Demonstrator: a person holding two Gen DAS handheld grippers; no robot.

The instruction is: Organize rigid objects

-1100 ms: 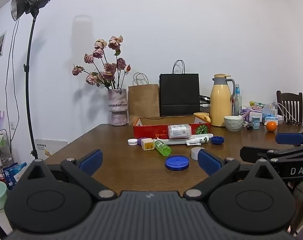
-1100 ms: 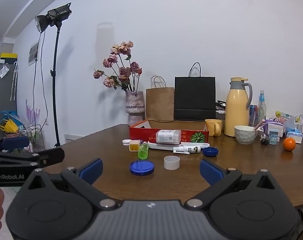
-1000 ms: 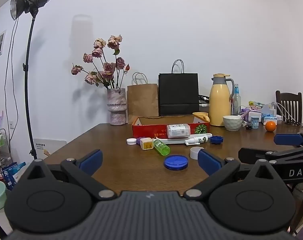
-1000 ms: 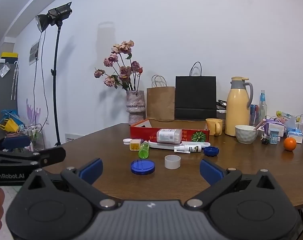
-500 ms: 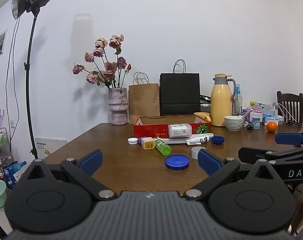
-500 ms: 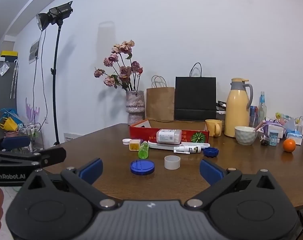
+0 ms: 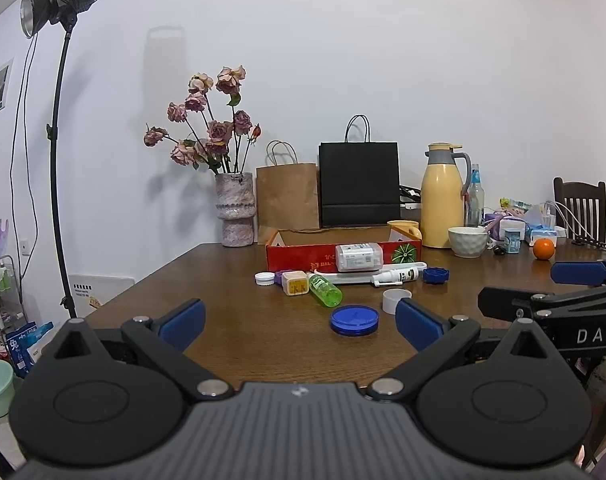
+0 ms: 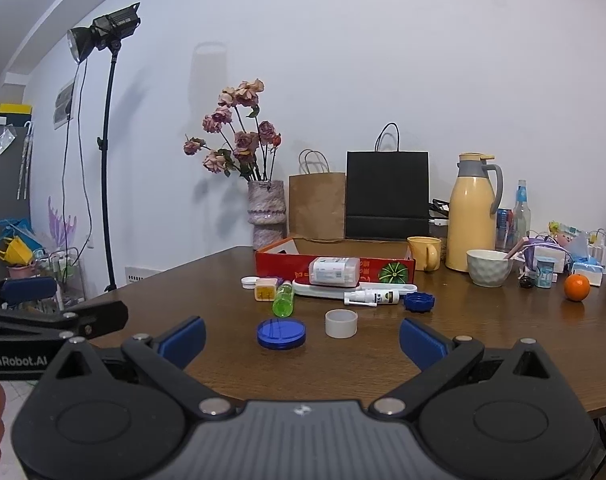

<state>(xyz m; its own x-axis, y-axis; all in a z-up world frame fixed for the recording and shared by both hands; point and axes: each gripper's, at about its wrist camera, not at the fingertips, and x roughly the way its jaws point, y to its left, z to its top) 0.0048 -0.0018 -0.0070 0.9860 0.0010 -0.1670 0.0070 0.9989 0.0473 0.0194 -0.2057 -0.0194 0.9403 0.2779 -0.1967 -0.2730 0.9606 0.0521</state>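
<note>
The table (image 8: 207, 280) runs off frame at right. The red box (image 8: 335, 266) hides its own inside behind its front wall, with the white bottle (image 8: 335, 271) lying against it. Both the left gripper (image 7: 299, 322) and right gripper (image 8: 301, 338) hover with jaws apart, empty. The blue lid (image 8: 281, 333) and white cap (image 8: 341, 323) lie nearest.

left claw (image 8: 31, 322) — "GenRobot.AI", right claw (image 7: 575, 292) — "DAS"

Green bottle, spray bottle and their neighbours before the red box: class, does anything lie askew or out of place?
Yes. The green bottle and white spray bottle lie toppled, and three lids sit loose: blue disc lid, ridged blue cap, white cap.
</note>
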